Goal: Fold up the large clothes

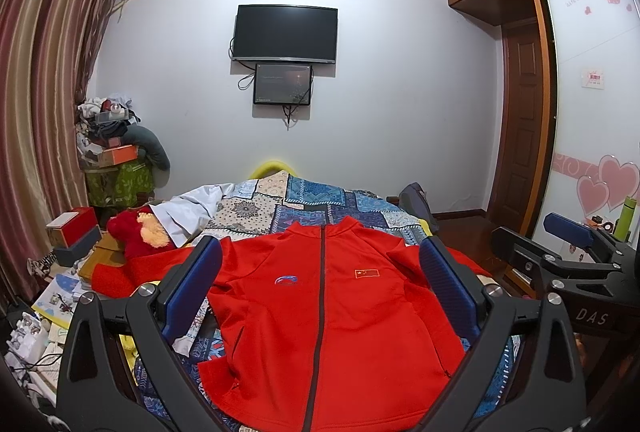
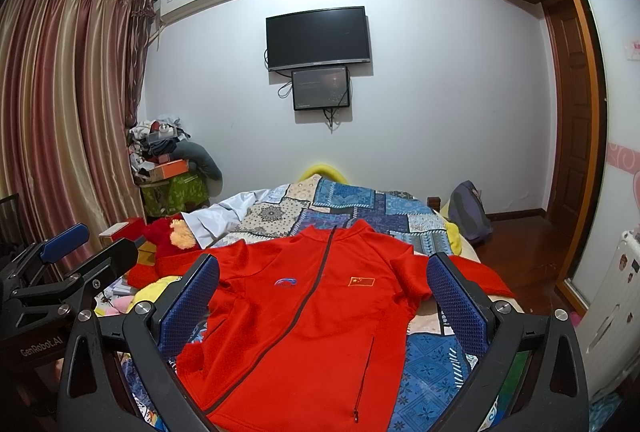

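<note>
One red zip jacket (image 1: 320, 312) lies flat, front up, on the bed's blue patchwork quilt (image 1: 320, 199) — sleeves out to both sides, dark zipper down the middle, 2 chest badges. My left gripper (image 1: 320, 288) & right gripper (image 2: 323, 296) both hover above it, jaws wide apart, holding nothing — blue textured pads. One red plush toy (image 1: 136, 232) sits at the bed's left edge.

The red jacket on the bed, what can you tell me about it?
The red jacket looks like soft fleece, with a stand-up collar and a dark zip closed down the front. A blue logo sits on one side of the chest, a small flag patch on the other. It lies face up, sleeves spread, on the patchwork bedspread. Neither hand-held gripper touches it.
</note>
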{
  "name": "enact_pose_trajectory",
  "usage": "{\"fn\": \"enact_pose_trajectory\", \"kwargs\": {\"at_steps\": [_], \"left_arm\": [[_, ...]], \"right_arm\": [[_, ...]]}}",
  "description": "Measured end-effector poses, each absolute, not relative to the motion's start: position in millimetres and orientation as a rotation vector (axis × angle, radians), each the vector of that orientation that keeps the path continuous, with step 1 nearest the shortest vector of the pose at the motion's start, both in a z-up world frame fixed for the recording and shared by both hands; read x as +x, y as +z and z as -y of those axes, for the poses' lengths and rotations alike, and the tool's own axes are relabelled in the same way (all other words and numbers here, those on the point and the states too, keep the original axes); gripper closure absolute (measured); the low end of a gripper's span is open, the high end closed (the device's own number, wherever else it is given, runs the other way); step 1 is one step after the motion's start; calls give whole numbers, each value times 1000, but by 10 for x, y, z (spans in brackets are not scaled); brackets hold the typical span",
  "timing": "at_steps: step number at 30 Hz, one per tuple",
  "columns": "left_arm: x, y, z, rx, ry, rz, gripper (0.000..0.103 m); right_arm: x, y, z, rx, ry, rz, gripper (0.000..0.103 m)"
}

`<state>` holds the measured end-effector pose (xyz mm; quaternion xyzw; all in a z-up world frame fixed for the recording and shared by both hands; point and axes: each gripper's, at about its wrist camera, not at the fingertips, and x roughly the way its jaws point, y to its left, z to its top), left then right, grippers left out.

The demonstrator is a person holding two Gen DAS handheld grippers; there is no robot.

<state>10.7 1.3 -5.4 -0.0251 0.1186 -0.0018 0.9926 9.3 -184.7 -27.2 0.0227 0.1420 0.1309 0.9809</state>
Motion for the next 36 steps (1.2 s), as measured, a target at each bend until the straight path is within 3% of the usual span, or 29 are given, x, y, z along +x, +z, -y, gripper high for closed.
{"fn": "enact_pose_trajectory", "kwargs": {"at_steps": [20,29,36], "left_arm": [[368,-106,-95,-65,7,-262,3],[1148,-264,-462,-62,94,-350,3],[2004,-609,-1250,-136,195,-501,3]], "right_arm": [[436,-394,1712,32,254,-336,0],[1370,-490,1578,16,248,-398,0],[2391,-674,1348,-98,248,-482,0]]}}
